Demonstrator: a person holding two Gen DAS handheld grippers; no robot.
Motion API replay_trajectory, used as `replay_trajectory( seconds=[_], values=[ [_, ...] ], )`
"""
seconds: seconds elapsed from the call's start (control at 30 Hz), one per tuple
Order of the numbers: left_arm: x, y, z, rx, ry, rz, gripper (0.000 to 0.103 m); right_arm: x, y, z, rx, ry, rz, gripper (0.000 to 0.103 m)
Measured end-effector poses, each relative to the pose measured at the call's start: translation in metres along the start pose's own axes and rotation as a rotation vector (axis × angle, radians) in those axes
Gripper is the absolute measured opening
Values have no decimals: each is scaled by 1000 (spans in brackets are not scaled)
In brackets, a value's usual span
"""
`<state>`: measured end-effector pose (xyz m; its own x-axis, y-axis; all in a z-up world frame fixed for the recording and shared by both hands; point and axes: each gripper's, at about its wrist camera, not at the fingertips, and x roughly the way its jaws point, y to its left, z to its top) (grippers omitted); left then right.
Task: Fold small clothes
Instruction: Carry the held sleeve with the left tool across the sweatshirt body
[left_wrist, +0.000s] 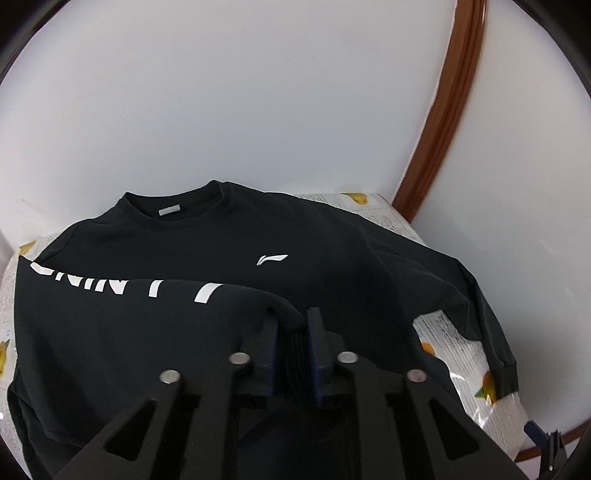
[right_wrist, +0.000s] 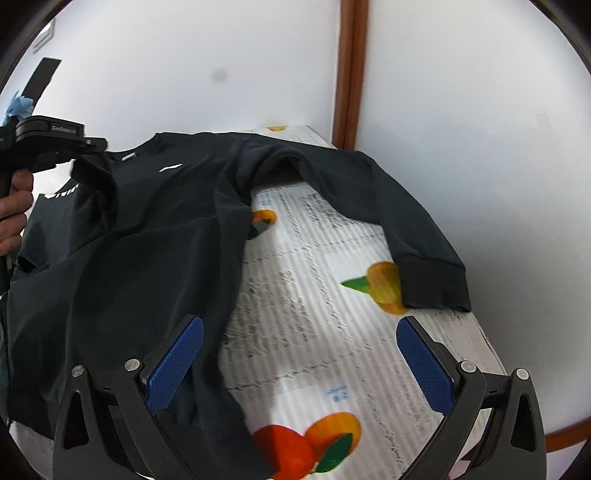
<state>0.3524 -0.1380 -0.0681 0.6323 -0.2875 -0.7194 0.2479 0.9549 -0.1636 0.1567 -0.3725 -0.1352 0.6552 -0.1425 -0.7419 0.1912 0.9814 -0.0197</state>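
A black long-sleeved sweatshirt (left_wrist: 207, 266) with a white logo lies front up on the table; it also shows in the right wrist view (right_wrist: 155, 229). My left gripper (left_wrist: 293, 325) is shut on a bunched black cuff (left_wrist: 291, 332) of its sleeve, held over the chest. In the right wrist view the left gripper (right_wrist: 77, 162) shows at far left, holding that cloth. My right gripper (right_wrist: 299, 339) is open and empty above the tablecloth, just right of the shirt's side edge. The other sleeve (right_wrist: 369, 206) lies spread out, its cuff (right_wrist: 432, 284) near the table's right edge.
The table carries a white tablecloth (right_wrist: 314, 295) printed with text and orange fruit. White walls with a brown wooden strip (right_wrist: 349, 74) stand close behind. The table's right edge (right_wrist: 487, 343) is near the right gripper. A person's hand (right_wrist: 14, 214) holds the left gripper.
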Motion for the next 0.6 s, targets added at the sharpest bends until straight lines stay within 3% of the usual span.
replay_trajectory(
  seconds=[0.1,0.2,0.33,0.4,0.53,0.6],
  values=[
    [-15,6,-2,29,-23,7,22,-6,16,8,-29,-19,15,103],
    [-37,24,-5,29,-47,14,37,-12,36,20,-62,-41,62,103],
    [-72,71,-18,-1,-69,66,37,-15,65,40,-100,-72,141,102],
    [-90,109,-28,-31,-79,135,37,-10,79,52,-89,-71,187,96],
    [-112,181,-53,-89,-71,298,37,12,115,75,-141,-42,261,70],
    [-116,209,-69,-115,-52,344,37,31,133,86,-162,-15,275,69]
  ],
)
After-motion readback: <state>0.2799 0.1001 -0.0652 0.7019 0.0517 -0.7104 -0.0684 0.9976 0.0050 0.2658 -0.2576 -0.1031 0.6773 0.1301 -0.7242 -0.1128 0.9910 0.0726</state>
